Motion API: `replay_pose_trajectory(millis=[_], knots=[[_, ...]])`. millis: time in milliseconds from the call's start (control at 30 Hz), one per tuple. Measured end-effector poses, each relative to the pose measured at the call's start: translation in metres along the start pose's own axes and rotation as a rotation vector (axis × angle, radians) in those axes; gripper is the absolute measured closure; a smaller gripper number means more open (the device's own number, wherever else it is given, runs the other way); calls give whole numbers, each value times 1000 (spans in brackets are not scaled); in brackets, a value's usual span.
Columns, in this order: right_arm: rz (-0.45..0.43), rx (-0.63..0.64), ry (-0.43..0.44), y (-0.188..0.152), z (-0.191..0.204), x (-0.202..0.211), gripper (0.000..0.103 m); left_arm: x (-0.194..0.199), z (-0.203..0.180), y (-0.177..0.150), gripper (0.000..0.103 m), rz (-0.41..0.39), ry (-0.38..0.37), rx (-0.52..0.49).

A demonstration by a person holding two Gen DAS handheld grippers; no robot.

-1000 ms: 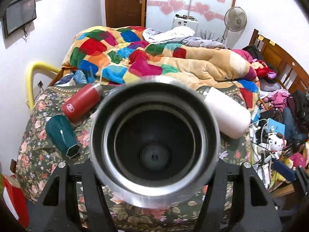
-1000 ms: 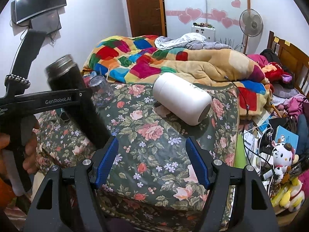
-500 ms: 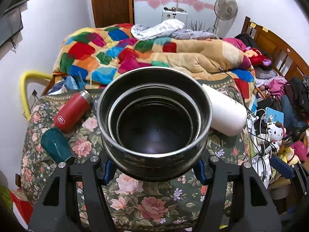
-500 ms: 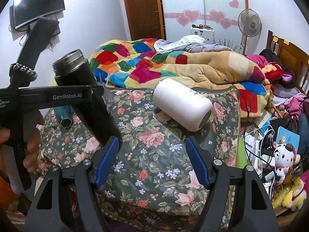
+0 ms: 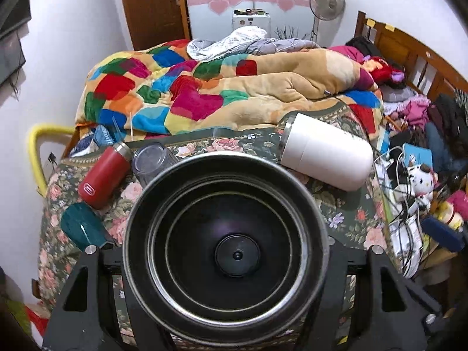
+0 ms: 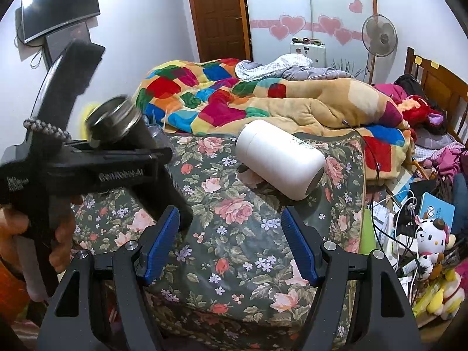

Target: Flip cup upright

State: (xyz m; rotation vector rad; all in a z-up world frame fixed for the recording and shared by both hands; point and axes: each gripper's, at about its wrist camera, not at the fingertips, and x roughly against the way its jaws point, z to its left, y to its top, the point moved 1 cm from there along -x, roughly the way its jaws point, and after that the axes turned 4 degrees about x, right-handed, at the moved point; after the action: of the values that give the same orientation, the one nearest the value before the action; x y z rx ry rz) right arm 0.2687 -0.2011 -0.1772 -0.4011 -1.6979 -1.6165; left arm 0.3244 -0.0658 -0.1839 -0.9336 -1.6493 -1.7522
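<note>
My left gripper (image 5: pixel 225 266) is shut on a black steel cup (image 5: pixel 225 242), whose open mouth faces the left wrist camera and hides the fingertips. In the right wrist view the same cup (image 6: pixel 146 158) leans with its mouth up and to the left, its base near the floral tabletop, held by the left gripper (image 6: pixel 96 169). My right gripper (image 6: pixel 231 242) is open and empty, low over the front of the table, just right of the cup's base.
A white tumbler (image 5: pixel 324 158) (image 6: pixel 280 163) lies on its side on the floral cloth (image 6: pixel 234 234). A red flask (image 5: pixel 102 175), a clear glass (image 5: pixel 152 161) and a teal cup (image 5: pixel 82 229) lie at the left. Bed with quilt behind; clutter at right.
The left gripper has tilted the black cup, so its mouth points more up and left, and lowered its base toward the table. The right gripper has barely moved.
</note>
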Motion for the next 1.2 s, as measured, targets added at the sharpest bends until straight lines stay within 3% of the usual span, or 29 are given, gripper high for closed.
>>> replay_pose_trajectory(millis=[167,367,667,867,1100,1200], knots=[[-21,-1,0,2,2,14,34,17,3,-4,36,-5,-14,14],[-84,10,-3,9,9,47,34,79,13,-14,36,-94,-41,44],[-321,11,7,20,30,143,34,224,35,-49,32,-385,-43,55],[-490,7,31,20,49,201,33,292,38,-81,30,-549,-35,72],[-647,41,10,7,75,246,21,349,38,-122,6,-744,-7,121],[-688,46,-26,0,81,253,4,359,40,-132,3,-781,-1,141]])
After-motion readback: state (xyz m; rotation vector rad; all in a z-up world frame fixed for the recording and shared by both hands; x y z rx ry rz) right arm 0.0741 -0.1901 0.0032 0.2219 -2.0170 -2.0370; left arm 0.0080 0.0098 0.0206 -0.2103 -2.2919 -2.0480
